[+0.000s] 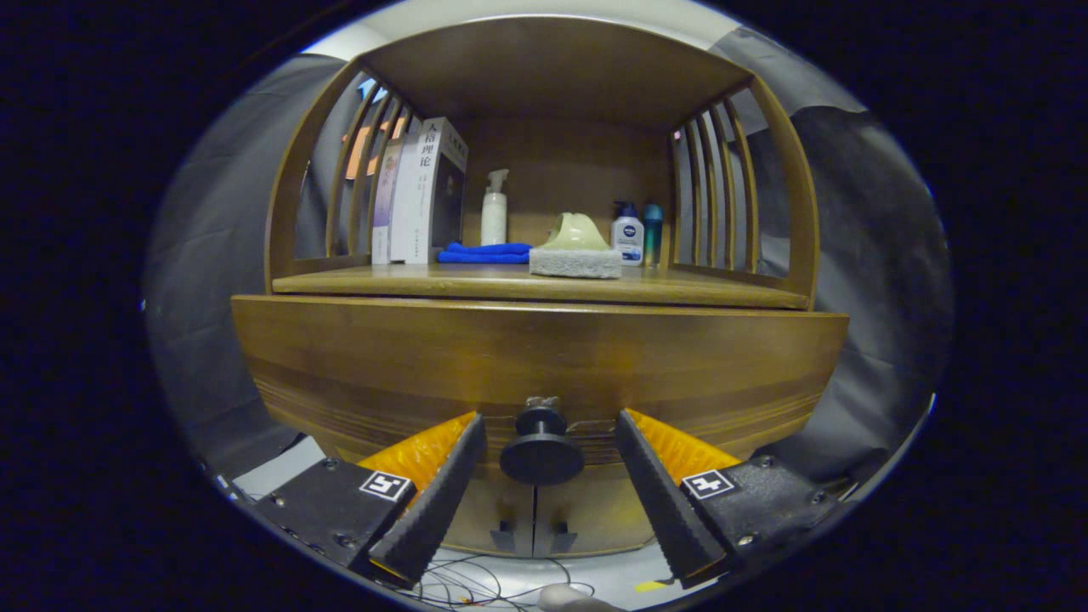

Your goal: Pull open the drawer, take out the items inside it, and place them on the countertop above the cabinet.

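Drawer [535, 357]: front flush with the cabinet, knob [541, 446] between the spread, untouching fingers of the released gripper [544, 450]; tabletop [476, 285] above carries books, blue cloth [485, 252], sponge [575, 262], bottles; drawer contents hidden, progress undeterminable.

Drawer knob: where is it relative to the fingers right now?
In the gripper view, the drawer knob sits between the open fingers of the hand-held gripper, untouched, low on the drawer front, below the countertop.
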Tool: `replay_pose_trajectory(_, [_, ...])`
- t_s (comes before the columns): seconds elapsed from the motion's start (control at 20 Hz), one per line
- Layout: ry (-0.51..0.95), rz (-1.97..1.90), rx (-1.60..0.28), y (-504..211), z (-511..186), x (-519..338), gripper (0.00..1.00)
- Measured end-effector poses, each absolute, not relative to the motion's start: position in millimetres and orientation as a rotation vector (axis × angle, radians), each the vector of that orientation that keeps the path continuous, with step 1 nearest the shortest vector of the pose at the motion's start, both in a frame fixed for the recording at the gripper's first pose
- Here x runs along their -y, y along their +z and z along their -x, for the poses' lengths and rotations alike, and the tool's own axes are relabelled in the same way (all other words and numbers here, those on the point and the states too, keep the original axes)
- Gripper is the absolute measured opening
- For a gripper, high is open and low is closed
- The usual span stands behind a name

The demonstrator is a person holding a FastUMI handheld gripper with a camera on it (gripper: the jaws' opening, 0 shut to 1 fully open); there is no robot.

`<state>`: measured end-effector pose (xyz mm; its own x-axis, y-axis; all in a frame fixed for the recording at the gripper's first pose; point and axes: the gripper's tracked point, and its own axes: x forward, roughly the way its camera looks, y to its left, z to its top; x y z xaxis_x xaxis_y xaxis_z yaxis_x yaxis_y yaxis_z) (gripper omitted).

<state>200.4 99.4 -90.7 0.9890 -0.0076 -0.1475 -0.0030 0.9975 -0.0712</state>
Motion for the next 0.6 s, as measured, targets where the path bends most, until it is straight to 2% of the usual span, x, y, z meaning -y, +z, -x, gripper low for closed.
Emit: replay_pose_trajectory(0.6, [0.008, 0.066, -0.130, -86.0, -236.4, -99.3, 1.00])
